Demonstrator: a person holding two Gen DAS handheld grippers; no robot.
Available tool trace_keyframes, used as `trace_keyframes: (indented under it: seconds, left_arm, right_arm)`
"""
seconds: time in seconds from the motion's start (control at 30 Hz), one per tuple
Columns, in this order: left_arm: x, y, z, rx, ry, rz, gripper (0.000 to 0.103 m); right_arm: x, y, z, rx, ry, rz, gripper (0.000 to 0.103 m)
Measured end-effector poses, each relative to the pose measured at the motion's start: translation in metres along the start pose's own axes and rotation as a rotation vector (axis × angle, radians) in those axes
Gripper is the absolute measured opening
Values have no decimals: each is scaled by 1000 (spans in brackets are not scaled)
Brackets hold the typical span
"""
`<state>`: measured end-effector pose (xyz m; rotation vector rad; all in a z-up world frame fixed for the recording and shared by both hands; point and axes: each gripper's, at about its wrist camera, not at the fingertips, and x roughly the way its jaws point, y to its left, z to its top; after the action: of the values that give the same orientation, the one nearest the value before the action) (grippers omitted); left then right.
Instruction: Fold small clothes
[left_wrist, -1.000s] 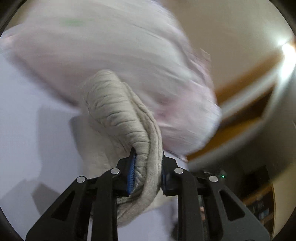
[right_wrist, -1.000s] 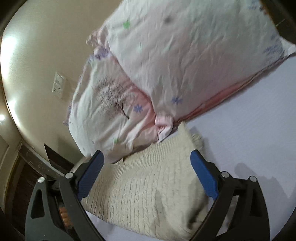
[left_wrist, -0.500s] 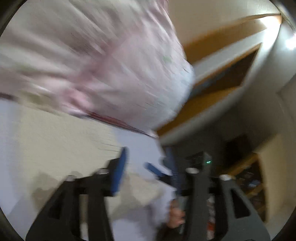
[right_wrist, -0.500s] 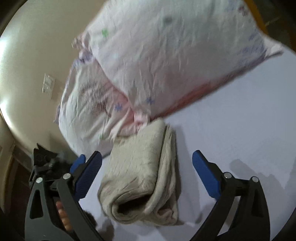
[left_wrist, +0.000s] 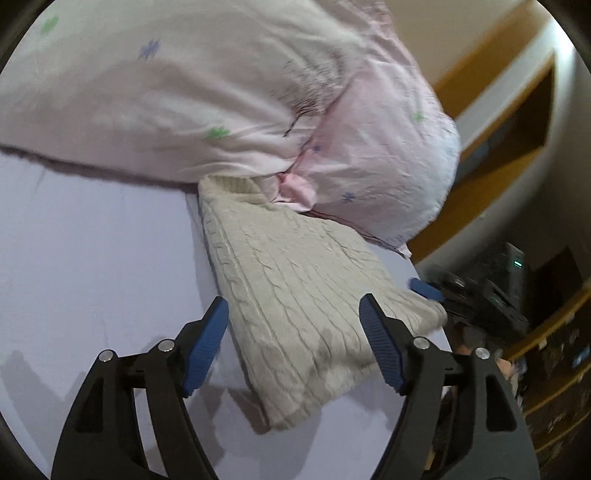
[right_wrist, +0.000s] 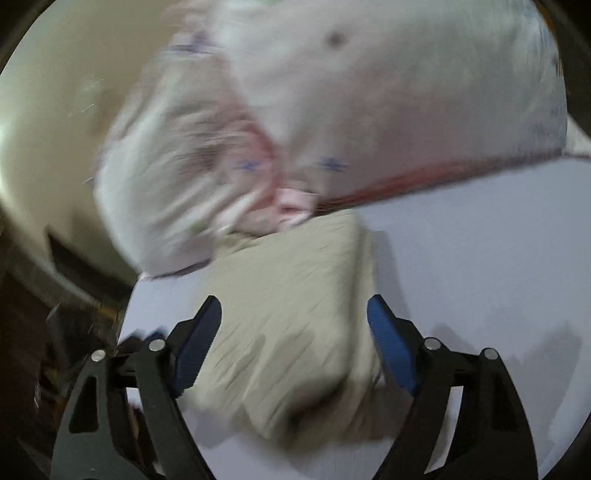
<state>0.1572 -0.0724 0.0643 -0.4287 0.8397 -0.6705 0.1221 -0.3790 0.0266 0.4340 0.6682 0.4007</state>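
Since the earlier frames the left gripper has let go of the knit garment it was pinching; its jaws have just been opening and now stand spread, the blue pads clear of the cloth on either side. The cream cable-knit sweater, then bunched upright in that grip, now lies folded flat on the pale lilac sheet.

Left wrist view, left to right: bare sheet, then the sweater running from the near edge up to the pillows, its far ribbed end tucked against them. Two pink floral pillows lie across the top, touching each other. To the right of the sweater, the blue pad of the other gripper shows at the garment's right corner. Beyond the bed edge are wooden trim and dark shelving, indistinct.

Right wrist view, blurred by motion: the right gripper has its jaws apart; they have just been closing somewhat. The sweater lies between the pads; contact cannot be confirmed, and a gap shows at the right pad. Pillows sit above, the sheet to the right.
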Motion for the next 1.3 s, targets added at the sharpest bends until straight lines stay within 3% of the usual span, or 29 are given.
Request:
trace_keyframes:
  seconds: [0.1, 0.2, 0.23, 0.27, 0.3, 0.33, 0.47, 0.6, 0.67, 0.7, 0.73, 0.77, 0.97, 1.03, 1.17, 1.3]
  left_arm:
    - [-10, -2, -6, 43, -3, -24, 76]
    - [-6, -8, -12, 81, 28, -57, 76]
    - [-5, -11, -14, 90, 40, -57, 76]
    - [-1, -12, -15, 93, 53, -55, 76]
    - [3, -14, -16, 96, 68, -62, 76]
    - [3, -14, -19, 97, 74, -65, 76]
    - [-5, -3, -26, 87, 72, -65, 76]
    - [5, 1, -22, 99, 114, -73, 76]
    - [10, 3, -24, 87, 136, -67, 76]
    - [12, 2, -27, 84, 143, -68, 76]
    - [12, 2, -30, 84, 150, -78, 76]
    - [11, -2, -35, 101, 157, -89, 76]
    - [17, -39, -55, 274, 147, -16, 76]
    - [25, -34, -46, 230, 134, 4, 76]
    - [49, -2, -15, 51, 105, 31, 81]
    - [87, 16, 3, -13, 174, 61, 83]
  right_arm:
    - [-38, 14, -32, -87, -59, 0, 81]
    - [-32, 23, -41, -145, -44, -47, 79]
    - [-18, 26, -41, -164, -18, -87, 71]
    - [-8, 26, -39, -172, 7, -115, 44]
    - [4, 23, -39, -170, 41, -143, 28]
    - [9, 19, -43, -154, 58, -140, 17]
    - [3, -8, -76, -87, 91, -150, 12]
    - [-10, -20, -86, -35, 69, -105, 14]
    - [-25, -17, -79, -24, 31, -76, 36]
    - [-31, -16, -75, -14, 9, -67, 51]
    - [-39, -16, -70, 0, -27, -61, 75]
    - [-43, -17, -66, 6, -51, -61, 79]
    - [-11, -31, -27, 97, 1, -46, 79]
    - [14, -38, -11, 143, 56, -39, 79]
    - [56, -55, 7, 207, 165, -87, 79]
    - [79, -68, 1, 262, 236, -17, 78]
